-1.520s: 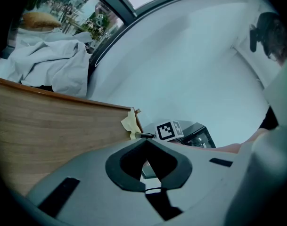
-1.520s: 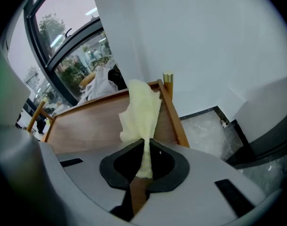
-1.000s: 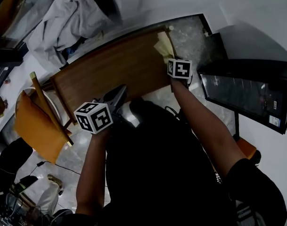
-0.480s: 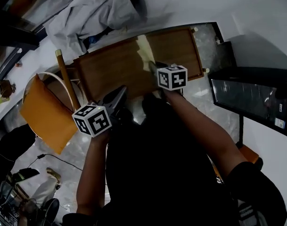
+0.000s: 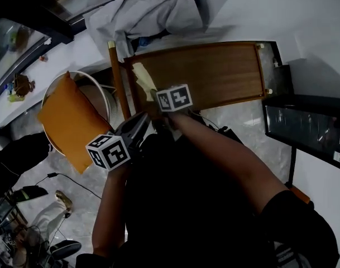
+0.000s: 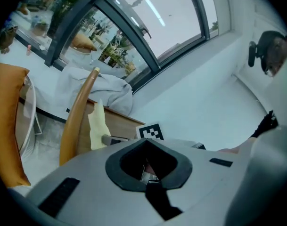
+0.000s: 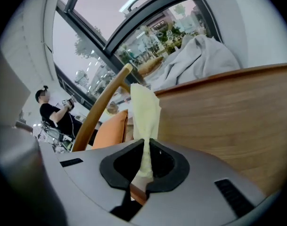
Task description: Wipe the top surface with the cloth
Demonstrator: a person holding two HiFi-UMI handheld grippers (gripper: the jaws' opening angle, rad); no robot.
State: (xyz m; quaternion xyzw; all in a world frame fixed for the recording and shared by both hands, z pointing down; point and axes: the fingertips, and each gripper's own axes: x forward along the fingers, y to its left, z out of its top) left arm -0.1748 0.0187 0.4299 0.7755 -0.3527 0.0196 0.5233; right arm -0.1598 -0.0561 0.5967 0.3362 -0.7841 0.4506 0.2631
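Observation:
A pale yellow cloth (image 7: 144,108) stands pinched between the jaws of my right gripper (image 7: 144,167), which is shut on it. In the head view the cloth (image 5: 143,76) lies on the left end of the brown wooden table top (image 5: 220,71), with the right gripper (image 5: 154,95) just behind it. My left gripper (image 5: 140,121) hovers off the table's near-left corner, above the floor. In its own view the left gripper (image 6: 146,142) is shut with nothing in it, and the cloth (image 6: 97,125) shows ahead.
A wooden chair with a curved back (image 5: 118,77) and an orange cushion (image 5: 69,121) stands against the table's left end. Grey fabric (image 5: 144,10) is piled behind the table. A dark cabinet (image 5: 309,130) stands at the right. A person (image 7: 58,113) sits far off.
My right gripper has dragged the cloth along the table top from its right end to its left end. The left gripper has stayed by the near edge.

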